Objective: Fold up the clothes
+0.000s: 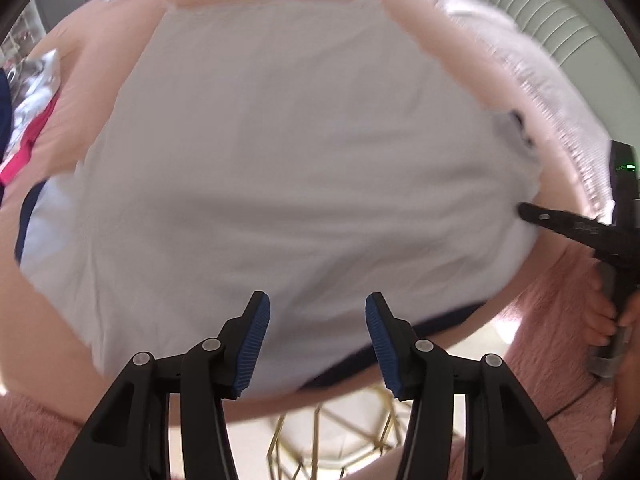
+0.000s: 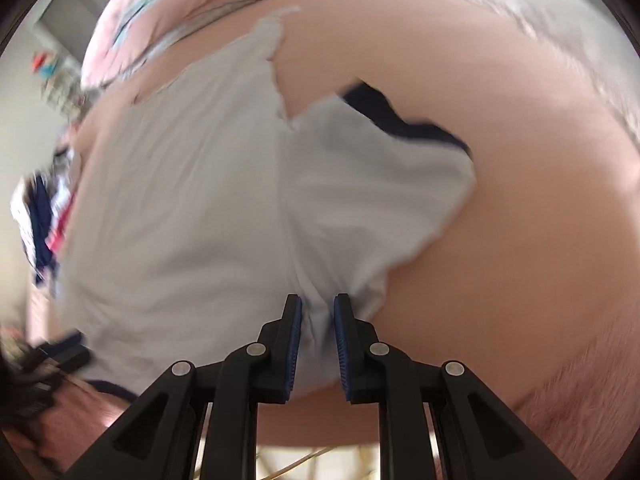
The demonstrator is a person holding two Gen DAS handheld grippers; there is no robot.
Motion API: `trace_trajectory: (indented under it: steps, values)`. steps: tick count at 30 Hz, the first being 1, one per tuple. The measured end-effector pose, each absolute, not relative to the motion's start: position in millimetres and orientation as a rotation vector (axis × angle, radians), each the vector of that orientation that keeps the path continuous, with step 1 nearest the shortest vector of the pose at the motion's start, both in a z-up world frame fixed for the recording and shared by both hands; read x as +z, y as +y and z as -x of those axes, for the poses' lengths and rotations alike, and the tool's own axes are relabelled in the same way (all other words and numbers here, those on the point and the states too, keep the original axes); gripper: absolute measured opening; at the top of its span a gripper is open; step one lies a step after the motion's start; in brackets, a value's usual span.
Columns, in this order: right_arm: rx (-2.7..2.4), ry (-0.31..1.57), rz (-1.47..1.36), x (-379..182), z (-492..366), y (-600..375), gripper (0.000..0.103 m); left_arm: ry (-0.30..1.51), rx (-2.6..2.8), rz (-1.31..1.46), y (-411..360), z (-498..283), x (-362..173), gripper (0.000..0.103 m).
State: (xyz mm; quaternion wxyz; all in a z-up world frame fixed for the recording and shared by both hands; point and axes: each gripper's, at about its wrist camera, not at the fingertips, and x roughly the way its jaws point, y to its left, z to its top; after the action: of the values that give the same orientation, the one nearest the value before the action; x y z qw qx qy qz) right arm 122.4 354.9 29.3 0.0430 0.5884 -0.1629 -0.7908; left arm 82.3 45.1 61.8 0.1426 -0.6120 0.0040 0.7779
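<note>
A white garment (image 1: 280,160) with navy trim lies spread on a pink-covered surface (image 1: 100,52). In the left wrist view my left gripper (image 1: 318,308) hovers over the garment's near edge, jaws apart, with no cloth pinched between the blue pads. The right gripper's finger (image 1: 536,213) touches the garment's right edge. In the right wrist view my right gripper (image 2: 318,344) is shut on a bunched fold of the white garment (image 2: 180,200); a sleeve with a navy hem (image 2: 400,120) spreads out beyond it. The picture is blurred by motion.
A heap of mixed clothes (image 1: 32,120) sits at the left edge of the surface. A fuzzy pink blanket (image 1: 552,312) lies to the right, beside a person's hand (image 1: 608,320). A gold wire frame (image 1: 332,432) stands below the near edge. A green padded panel (image 1: 540,12) lies behind.
</note>
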Motion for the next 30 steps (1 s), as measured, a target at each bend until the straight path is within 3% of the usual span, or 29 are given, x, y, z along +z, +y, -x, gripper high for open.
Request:
trace_trajectory:
  steps: [6, 12, 15, 19, 24, 30]
  values:
    - [-2.519, -0.646, -1.702, 54.6, -141.0, 373.1, 0.016, -0.085, 2.239, 1.746, 35.5, -68.9, 68.1, 0.047]
    - [-2.48, -0.878, -1.684, 33.9, -97.0, 395.3, 0.016, -0.099, 2.223, 1.775, 36.4, -69.8, 56.6, 0.047]
    - [-2.493, -0.932, -1.653, 23.9, -81.6, 409.9, 0.01, -0.063, 2.219, 1.808, 40.1, -74.1, 46.7, 0.047]
    - [-2.771, -0.57, -1.702, 43.3, -71.6, 416.4, 0.013, 0.017, 2.211, 1.86, 39.2, -72.4, 40.4, 0.047]
    - [-2.625, -0.598, -1.645, 55.7, -80.9, 419.3, 0.015, -0.014, 2.219, 1.841, 45.1, -58.8, 44.7, 0.047]
    - [-2.648, -0.286, -1.575, 52.4, -66.9, 379.5, 0.015, -0.166, 2.168, 1.526, 110.0, -10.1, 77.1, 0.047]
